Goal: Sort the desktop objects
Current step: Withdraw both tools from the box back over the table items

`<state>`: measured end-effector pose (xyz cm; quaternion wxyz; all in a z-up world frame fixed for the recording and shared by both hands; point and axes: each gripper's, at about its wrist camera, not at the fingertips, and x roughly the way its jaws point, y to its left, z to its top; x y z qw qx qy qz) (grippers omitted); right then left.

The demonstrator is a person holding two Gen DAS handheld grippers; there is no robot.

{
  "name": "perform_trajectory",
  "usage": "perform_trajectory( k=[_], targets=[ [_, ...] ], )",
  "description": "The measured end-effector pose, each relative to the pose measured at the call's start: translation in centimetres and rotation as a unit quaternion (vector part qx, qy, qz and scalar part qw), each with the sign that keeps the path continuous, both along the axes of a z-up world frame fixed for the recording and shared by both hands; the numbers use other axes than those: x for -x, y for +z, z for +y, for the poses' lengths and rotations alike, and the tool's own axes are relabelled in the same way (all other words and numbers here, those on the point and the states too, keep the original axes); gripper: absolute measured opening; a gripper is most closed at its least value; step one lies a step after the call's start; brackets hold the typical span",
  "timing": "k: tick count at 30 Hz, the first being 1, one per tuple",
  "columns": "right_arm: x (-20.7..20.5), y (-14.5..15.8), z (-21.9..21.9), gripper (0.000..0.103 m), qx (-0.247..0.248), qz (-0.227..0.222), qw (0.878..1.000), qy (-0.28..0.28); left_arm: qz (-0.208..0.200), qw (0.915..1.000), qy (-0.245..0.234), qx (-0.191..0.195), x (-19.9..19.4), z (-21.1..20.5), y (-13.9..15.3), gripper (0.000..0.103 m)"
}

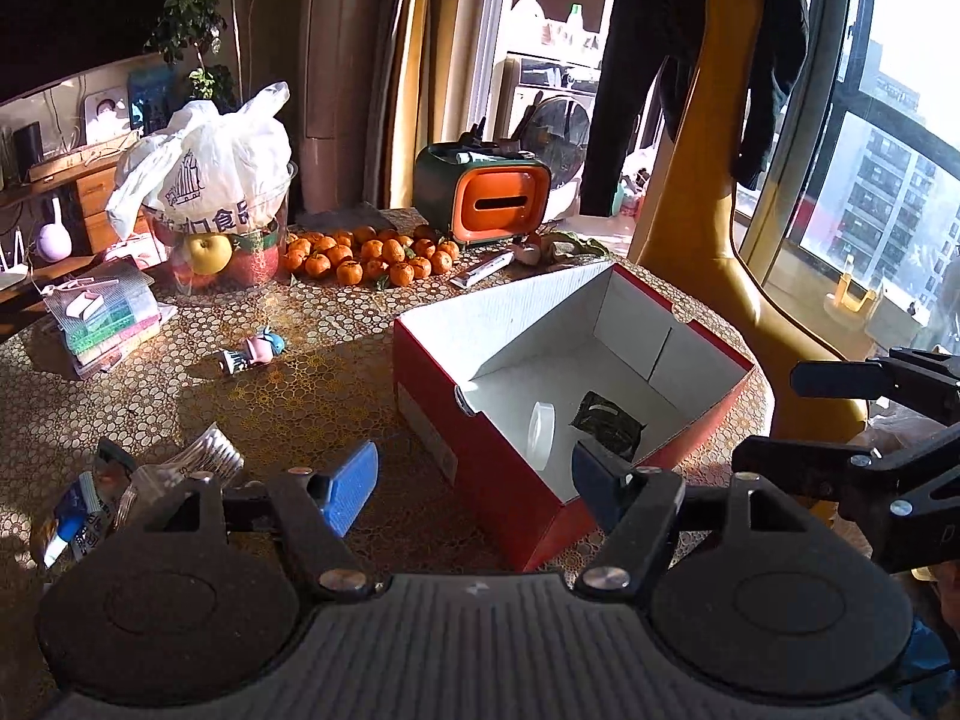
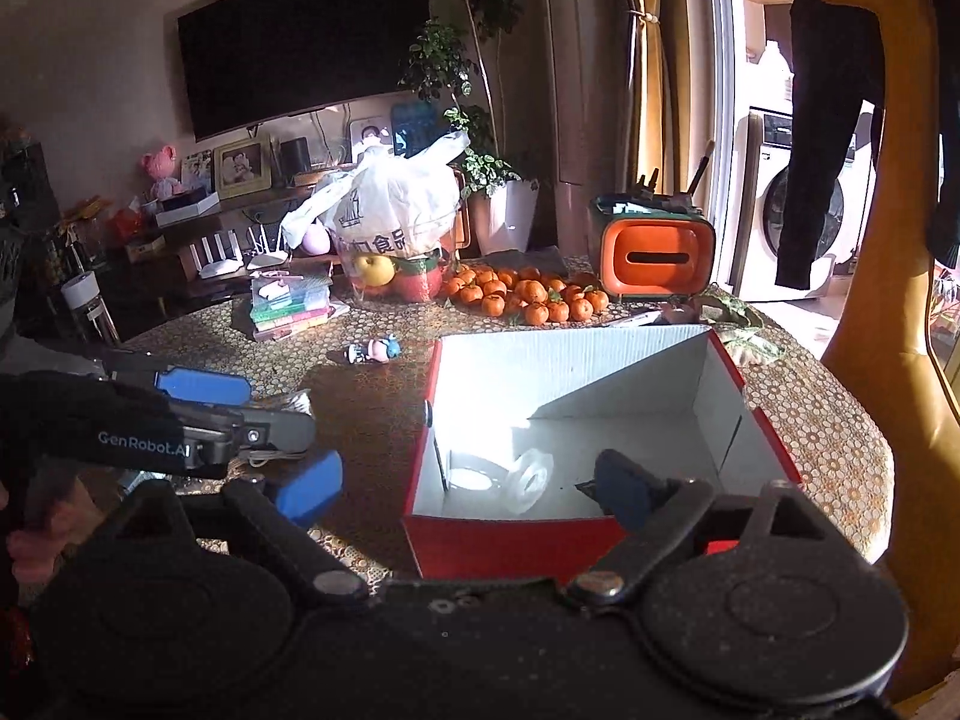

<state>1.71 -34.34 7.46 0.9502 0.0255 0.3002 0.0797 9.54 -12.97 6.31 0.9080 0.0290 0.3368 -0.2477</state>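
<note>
A red cardboard box with a white inside stands open on the patterned table. In it lie a clear tape roll and a dark green packet. My left gripper hangs open over the box's near corner, with nothing between its blue pads. My right gripper is open and bare too, above the near wall of the box, and one finger partly hides the packet. The tape roll leans inside. A small toy figure lies left of the box.
Clear bags and a blue-white sachet lie at the near left. Behind are tangerines, an orange tissue holder, a bagged fruit bowl and stacked cases. The right gripper is beside the box's right wall.
</note>
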Motion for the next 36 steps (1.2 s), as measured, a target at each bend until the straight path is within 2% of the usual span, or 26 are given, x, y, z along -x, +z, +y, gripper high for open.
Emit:
perform_trajectory(
  k=[5, 10, 14, 15, 16, 21, 30, 36],
  targets=[
    [1.2, 0.6, 2.8, 0.092, -0.004, -0.014, 1.000, 0.021, -0.023, 0.9993, 0.031, 0.003, 2.2, 3.5, 1.0, 0.078],
    [1.6, 0.7, 5.2, 0.092, -0.012, -0.017, 0.999, 0.037, -0.028, 0.9967, 0.073, 0.022, 3.9, 7.8, 1.7, 0.080],
    [1.8, 0.9, 7.2, 0.092, -0.010, -0.023, 0.998, 0.055, -0.042, 0.9941, 0.098, 0.021, 5.5, 11.0, 2.1, 0.091],
    [1.9, 1.0, 7.8, 0.092, -0.010, -0.026, 0.998, 0.057, -0.047, 0.9933, 0.105, 0.015, 6.0, 11.7, 2.1, 0.100],
    [1.9, 1.1, 8.2, 0.092, -0.012, -0.028, 0.998, 0.059, -0.050, 0.9927, 0.110, 0.011, 6.3, 12.4, 2.1, 0.103],
    [1.8, 1.3, 10.7, 0.092, -0.016, -0.031, 0.996, 0.081, -0.052, 0.9886, 0.141, 0.001, 7.6, 15.8, 1.6, 0.103],
    [0.9, 0.0, 15.7, 0.092, -0.009, -0.005, 0.993, 0.114, -0.029, 0.9832, 0.180, -0.003, 9.1, 20.5, -0.1, 0.103],
    [0.0, -1.1, 18.6, 0.092, 0.000, 0.018, 0.991, 0.135, -0.011, 0.9778, 0.209, 0.008, 9.4, 23.5, -1.4, 0.103]
  ],
)
